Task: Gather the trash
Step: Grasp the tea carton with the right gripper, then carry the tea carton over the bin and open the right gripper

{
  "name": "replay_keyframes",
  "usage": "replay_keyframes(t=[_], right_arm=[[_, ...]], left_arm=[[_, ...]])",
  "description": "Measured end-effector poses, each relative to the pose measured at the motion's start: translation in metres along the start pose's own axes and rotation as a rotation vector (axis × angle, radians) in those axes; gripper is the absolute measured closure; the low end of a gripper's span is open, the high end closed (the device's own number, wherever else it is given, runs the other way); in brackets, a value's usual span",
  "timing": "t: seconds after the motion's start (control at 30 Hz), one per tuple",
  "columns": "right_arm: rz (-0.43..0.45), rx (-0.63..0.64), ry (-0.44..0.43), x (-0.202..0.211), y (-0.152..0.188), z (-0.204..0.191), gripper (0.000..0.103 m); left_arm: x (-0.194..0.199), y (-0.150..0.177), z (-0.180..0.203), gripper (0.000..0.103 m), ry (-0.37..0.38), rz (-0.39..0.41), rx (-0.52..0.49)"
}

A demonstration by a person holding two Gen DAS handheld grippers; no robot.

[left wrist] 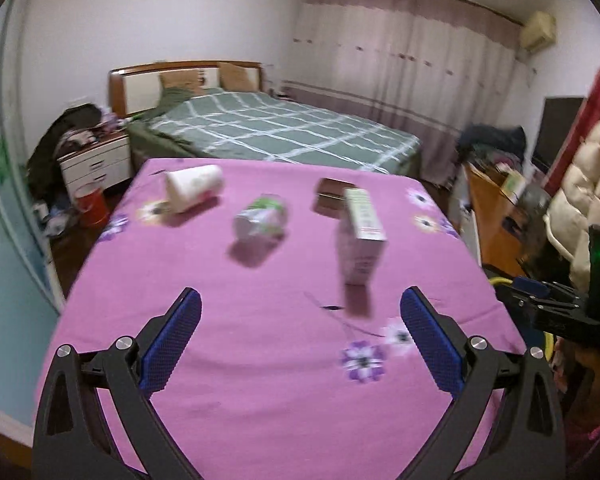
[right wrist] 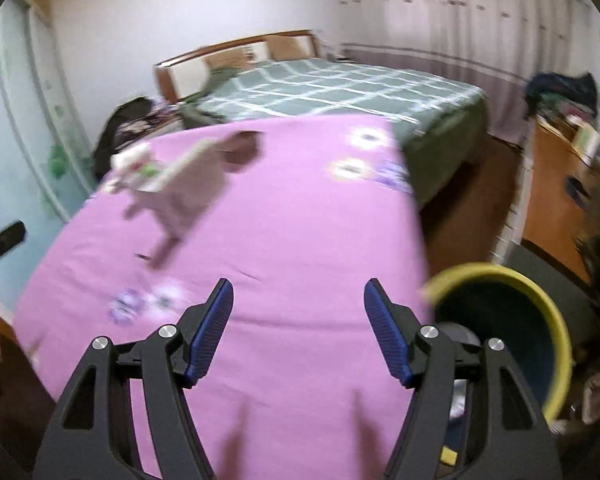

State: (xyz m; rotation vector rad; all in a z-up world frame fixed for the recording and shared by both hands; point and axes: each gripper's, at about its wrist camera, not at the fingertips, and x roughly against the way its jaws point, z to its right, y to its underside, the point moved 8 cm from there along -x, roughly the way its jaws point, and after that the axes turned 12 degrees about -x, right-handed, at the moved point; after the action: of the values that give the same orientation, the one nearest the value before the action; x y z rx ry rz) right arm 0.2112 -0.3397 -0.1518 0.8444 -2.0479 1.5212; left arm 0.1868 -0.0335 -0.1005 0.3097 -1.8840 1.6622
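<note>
While both views smear with motion, the picture is clear enough: four bits of trash lie on the pink flowered counter [left wrist: 260, 360], and neither tool has anything in it. The left tool [left wrist: 300, 312] stands spread about as wide as it goes, blue pads bare, pink cloth showing between them. The right tool [right wrist: 298, 304] is partly spread and its jaws are opening, again with nothing but cloth between them.

Out ahead of the left tool: a white paper cup [left wrist: 194, 190] tipped on its side at the far left, a crumpled green-and-white cup [left wrist: 262, 220] nearer the middle, a tall white carton [left wrist: 362, 236] standing closest, and a small dark box [left wrist: 332, 194] just behind that carton. The yellow-rimmed bin [right wrist: 512, 336] sits off the counter's right edge, just beside the right tool.

My read is that a fresh pickup is starting. The carton looks the natural target: nearest, upright, flat-sided. To do it well, square the pads to its two broad faces, come in low enough to catch the body rather than the top edge, and close gently, since an empty carton will likely buckle or tip. Leave the dark box behind it undisturbed, then carry across to the bin.
</note>
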Motion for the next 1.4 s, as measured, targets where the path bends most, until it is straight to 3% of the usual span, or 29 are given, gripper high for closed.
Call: replay_keyframes(t=[0.13,0.27,0.67,0.77,0.9,1.1,1.4], right_arm=[[0.013,0.023,-0.065,-0.021,-0.012,-0.061,0.035],[0.03,0.024,-0.047,-0.049,-0.022,-0.098,0.027],[-0.01,-0.068,0.105,-0.133,-0.031,-0.119,0.027],[-0.015,-0.084,0.132,-0.142,-0.031,-0.115,0.039],[-0.018,-0.105,0.146,-0.144,-0.033,-0.103,0.072],[-0.015,-0.096,0.093,-0.124,-0.033,-0.095,0.074],[0.019,-0.101,0.03,-0.057,-0.02,-0.062,0.074]], left_arm=[[0.006,0.009,-0.027,0.005,-0.003,0.012,0.031],[0.005,0.015,-0.034,0.005,0.004,0.012,0.05],[-0.002,0.027,-0.05,0.005,0.032,0.004,0.105],[-0.006,0.028,-0.05,0.005,0.045,-0.001,0.111],[-0.008,0.028,-0.045,0.005,0.058,-0.007,0.106],[-0.012,0.029,-0.041,0.005,0.066,-0.014,0.102],[-0.014,0.025,-0.023,0.005,0.081,-0.022,0.071]])
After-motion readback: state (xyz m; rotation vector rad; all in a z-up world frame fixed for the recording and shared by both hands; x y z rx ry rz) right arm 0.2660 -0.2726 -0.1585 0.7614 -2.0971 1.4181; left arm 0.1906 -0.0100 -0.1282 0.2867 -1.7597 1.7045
